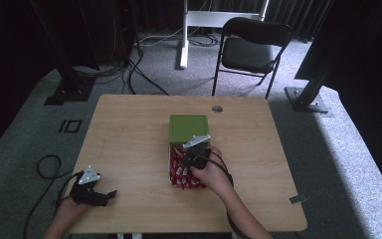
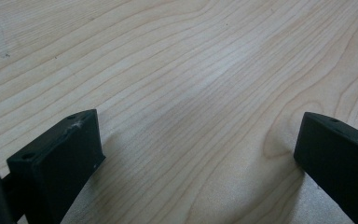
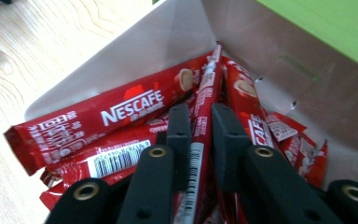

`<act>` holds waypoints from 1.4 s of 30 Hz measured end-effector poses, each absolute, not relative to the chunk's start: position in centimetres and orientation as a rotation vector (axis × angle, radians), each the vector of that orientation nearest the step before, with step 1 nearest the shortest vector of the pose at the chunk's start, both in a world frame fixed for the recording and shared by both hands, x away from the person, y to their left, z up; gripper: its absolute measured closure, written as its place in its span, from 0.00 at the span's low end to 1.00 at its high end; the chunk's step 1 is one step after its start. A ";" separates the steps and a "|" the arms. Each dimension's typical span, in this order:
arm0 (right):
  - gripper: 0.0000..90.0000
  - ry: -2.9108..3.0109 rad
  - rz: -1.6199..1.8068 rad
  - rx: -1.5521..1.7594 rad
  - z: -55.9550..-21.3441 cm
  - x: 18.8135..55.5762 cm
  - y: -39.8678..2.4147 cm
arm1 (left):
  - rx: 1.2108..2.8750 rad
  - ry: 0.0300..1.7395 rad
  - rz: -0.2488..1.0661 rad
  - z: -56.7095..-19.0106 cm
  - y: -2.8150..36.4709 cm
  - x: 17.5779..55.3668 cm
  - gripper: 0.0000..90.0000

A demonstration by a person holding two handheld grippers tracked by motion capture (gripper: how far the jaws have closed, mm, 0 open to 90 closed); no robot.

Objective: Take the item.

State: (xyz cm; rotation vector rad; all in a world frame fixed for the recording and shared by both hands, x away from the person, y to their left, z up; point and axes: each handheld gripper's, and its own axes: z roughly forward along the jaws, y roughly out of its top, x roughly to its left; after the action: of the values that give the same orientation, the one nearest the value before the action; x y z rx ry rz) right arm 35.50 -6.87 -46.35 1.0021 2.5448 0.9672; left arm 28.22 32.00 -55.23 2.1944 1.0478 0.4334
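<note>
A green box lies open in the middle of the wooden table, and several red Nescafe stick sachets spill from it. My right gripper reaches into the pile. In the right gripper view its jaws are shut on one upright red sachet, with the box's white inner wall and green lid behind. Another sachet lies across to the left. My left gripper rests near the table's front left corner, open over bare wood, holding nothing.
A black folding chair stands on the carpet beyond the table. A round cable hole sits near the far edge. A black cable loop lies on the floor at the left. Dark stand bases flank the table.
</note>
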 end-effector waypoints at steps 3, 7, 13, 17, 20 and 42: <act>0.90 2.535 0.975 0.998 -46.0 35.4 -7.1 | 2.195 1.048 0.434 -55.2 32.0 28.2 0.02; 0.90 2.510 1.027 1.005 -45.4 35.1 -7.7 | 2.197 1.046 0.434 -55.2 32.0 28.2 0.02; 0.90 2.489 1.107 1.015 -44.4 34.4 -8.8 | 2.193 1.052 0.435 -55.2 32.0 28.2 0.02; 0.90 2.485 1.136 0.997 -43.7 33.6 -9.2 | 2.193 1.052 0.435 -55.2 32.0 28.2 0.02; 0.90 2.487 1.137 0.982 -43.3 33.2 -9.5 | 2.193 1.052 0.435 -55.2 32.0 28.2 0.02; 0.90 2.292 1.354 0.991 -39.4 31.2 -13.9 | 2.193 1.052 0.434 -55.2 32.0 28.2 0.02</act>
State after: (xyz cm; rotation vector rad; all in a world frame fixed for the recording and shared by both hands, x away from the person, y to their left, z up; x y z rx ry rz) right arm 31.25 -13.90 -39.45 0.9911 2.2919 1.3536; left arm 28.23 32.00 -55.23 2.1934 1.0525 0.4340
